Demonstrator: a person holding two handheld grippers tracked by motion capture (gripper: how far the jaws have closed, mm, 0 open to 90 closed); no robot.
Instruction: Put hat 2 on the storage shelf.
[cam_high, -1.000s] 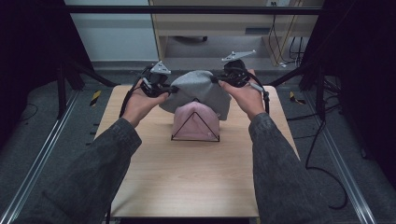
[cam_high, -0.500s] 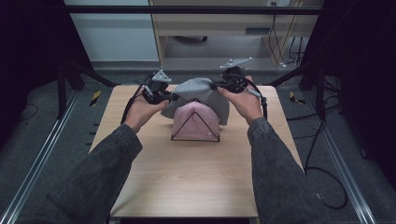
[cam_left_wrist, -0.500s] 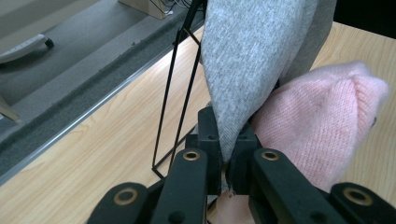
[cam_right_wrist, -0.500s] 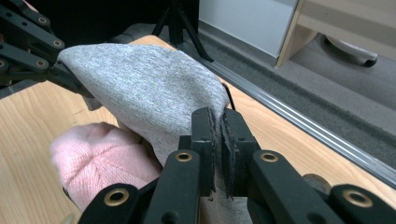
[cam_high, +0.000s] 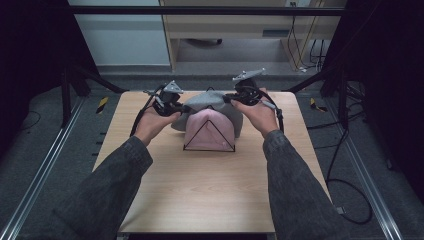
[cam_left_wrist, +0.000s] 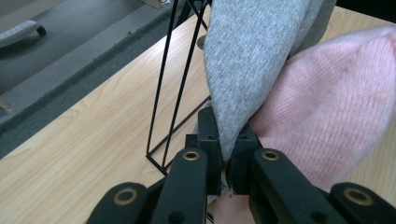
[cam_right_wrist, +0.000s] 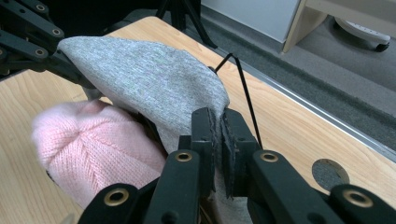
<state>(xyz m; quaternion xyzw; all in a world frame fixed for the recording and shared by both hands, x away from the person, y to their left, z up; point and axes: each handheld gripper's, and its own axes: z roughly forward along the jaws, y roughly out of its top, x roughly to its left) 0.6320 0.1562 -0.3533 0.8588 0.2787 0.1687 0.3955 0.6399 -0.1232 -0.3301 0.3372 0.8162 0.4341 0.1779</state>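
on the left of the high view the person's left forearm, in a dark grey sleeve, runs up from the bottom edge and angles inward over the tabletop (cam_high: 165, 200). the left hand (cam_high: 152, 121) wraps the left gripper (cam_high: 181, 107), which points level toward the middle. in the left gripper view its jaws are pressed together on the edge of the grey knit hat (cam_left_wrist: 252, 60), the cloth rising from between the pads and hanging down against a pink knit hat (cam_left_wrist: 336, 107).

in the middle, near the far half of the tabletop, stands a black wire stand (cam_high: 209, 136) shaped like a triangle frame. the pink knit hat (cam_high: 210, 129) is pulled over it, and the grey knit hat (cam_high: 210, 101) lies stretched across the top and back of the pink one, spanning between the two grippers. in the left gripper view thin black rods of the stand (cam_left_wrist: 173, 93) rest on the wood just beside the jaws.

on the right the right forearm mirrors the left, angling inward. the right hand (cam_high: 260, 114) holds the right gripper (cam_high: 229, 98), pointing level toward the middle, its grey plate tilted above. in the right gripper view its jaws are pinching the other edge of the grey knit hat (cam_right_wrist: 149, 79), with the pink knit hat (cam_right_wrist: 93, 144) bulging below it and the left gripper's black jaws at the far end.
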